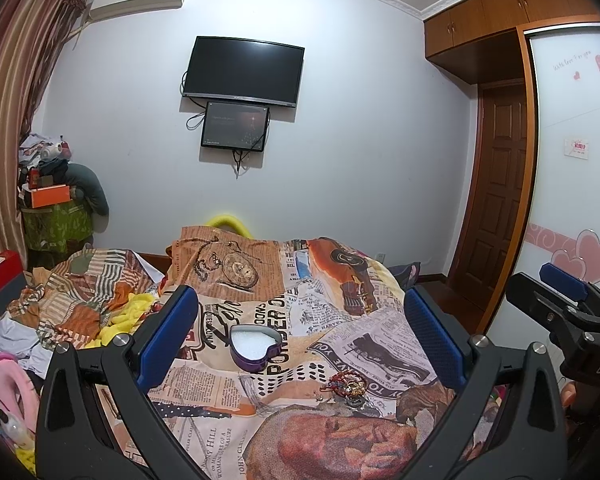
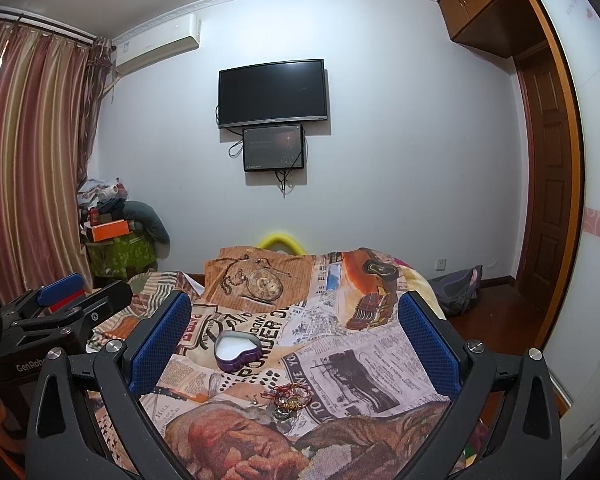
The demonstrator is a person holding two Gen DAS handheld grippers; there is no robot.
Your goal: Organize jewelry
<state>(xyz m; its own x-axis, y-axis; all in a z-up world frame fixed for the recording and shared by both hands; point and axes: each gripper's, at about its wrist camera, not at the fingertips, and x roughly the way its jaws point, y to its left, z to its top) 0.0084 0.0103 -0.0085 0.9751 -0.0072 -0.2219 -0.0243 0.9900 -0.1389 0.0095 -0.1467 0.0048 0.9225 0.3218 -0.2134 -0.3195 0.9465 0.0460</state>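
Observation:
A purple heart-shaped box (image 1: 255,346) with a white lining lies open on the newspaper-print bedspread (image 1: 340,340); it also shows in the right wrist view (image 2: 236,350). A small heap of jewelry (image 1: 347,386), red cords, gold and a metal ring, lies in front and to the right of it; the right wrist view shows the heap (image 2: 289,398) too. My left gripper (image 1: 300,332) is open and empty, held above the bedspread. My right gripper (image 2: 294,332) is open and empty, to the right of the left one.
Crumpled bedding and clothes (image 1: 80,300) lie on the left of the bed. A red box (image 1: 2,280) stands at the far left. A cluttered green bin (image 1: 58,220) stands by the curtain. A wardrobe (image 1: 572,160) and a door (image 1: 496,200) are on the right.

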